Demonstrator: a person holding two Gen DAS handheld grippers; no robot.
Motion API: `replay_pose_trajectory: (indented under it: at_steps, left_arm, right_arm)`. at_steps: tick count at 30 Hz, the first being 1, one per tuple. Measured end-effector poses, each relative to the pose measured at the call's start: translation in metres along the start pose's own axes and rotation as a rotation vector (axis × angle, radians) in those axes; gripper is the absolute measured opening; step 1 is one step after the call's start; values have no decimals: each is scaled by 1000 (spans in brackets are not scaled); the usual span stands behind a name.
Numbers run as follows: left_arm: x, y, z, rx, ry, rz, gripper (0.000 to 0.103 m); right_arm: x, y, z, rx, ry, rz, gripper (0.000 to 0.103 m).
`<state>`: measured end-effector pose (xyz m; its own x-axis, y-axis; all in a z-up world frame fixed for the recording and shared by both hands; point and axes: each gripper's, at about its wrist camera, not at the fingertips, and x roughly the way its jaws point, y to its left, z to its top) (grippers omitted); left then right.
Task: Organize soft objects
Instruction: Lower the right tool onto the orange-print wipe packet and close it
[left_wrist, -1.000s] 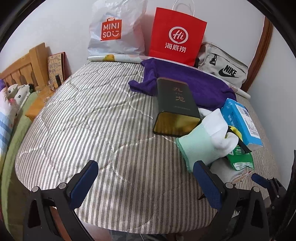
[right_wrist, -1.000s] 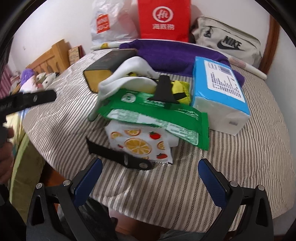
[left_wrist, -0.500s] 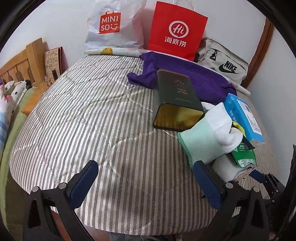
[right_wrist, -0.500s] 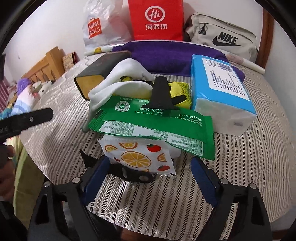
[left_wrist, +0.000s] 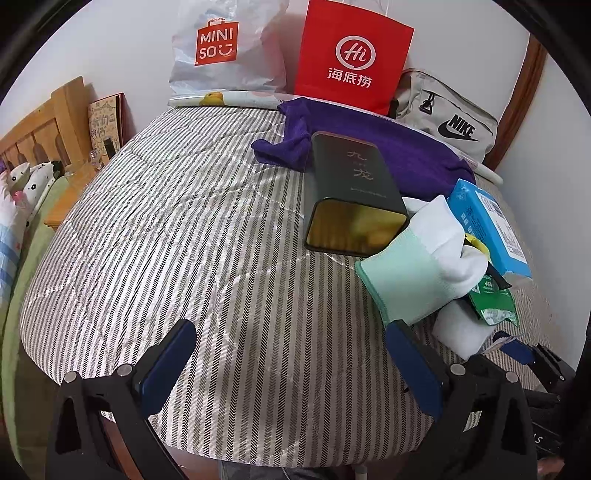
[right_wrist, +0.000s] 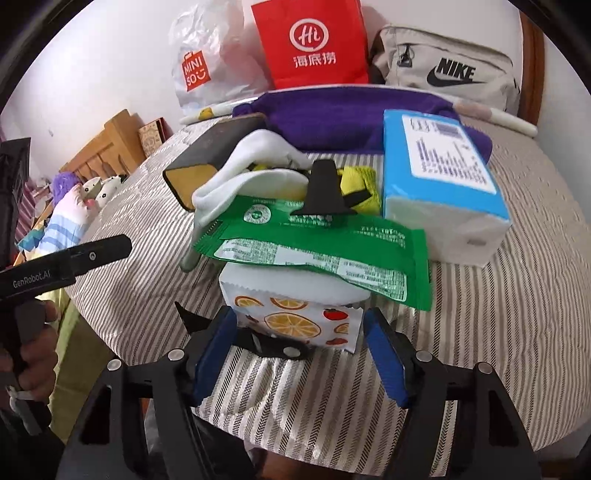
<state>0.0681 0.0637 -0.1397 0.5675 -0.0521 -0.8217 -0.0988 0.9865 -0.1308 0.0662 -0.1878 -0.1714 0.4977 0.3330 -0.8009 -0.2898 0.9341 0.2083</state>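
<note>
The right tongs (right_wrist: 299, 363) have just been closing and now stand part open, their blue pads on either side of the fruit-print tissue pack (right_wrist: 295, 317) at 6 o'clock in the right wrist view; whether the pads press on it I cannot tell. A black strap (right_wrist: 273, 343) lies against the pack's front. On top of the pack lie green wrappers (right_wrist: 314, 243), with a white sock (right_wrist: 251, 184) at 11 o'clock and a blue tissue pack (right_wrist: 443, 184) at 2 o'clock. All rest on the striped bed (left_wrist: 184, 240). The left tongs (left_wrist: 291, 365) gape wide and empty over bare quilt, the mint-cuffed sock (left_wrist: 413, 273) just beyond the right pad (left_wrist: 417, 373). A dark tin (left_wrist: 351, 188) lies at 1 o'clock before a purple towel (left_wrist: 406, 151).
</note>
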Motion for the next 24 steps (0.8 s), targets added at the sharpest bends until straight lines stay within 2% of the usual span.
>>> replay_pose_trajectory:
  at_steps: [4,8,21,24]
  left_arm:
    - [0,0,0,1,0,1,103]
    - [0,0,0,2,-1,1,103]
    - [0,-2,0,10,-3,-4,103]
    - [-1,-6,2,17,-15,-33,103]
  right_arm:
    - [1,-1,0,18,0,35,64]
    - [-3,1,2,-1,-13,32,60]
    - [-20,-9,2,11,-43,23,59]
    - [-26,-14,3,10,-43,23,50]
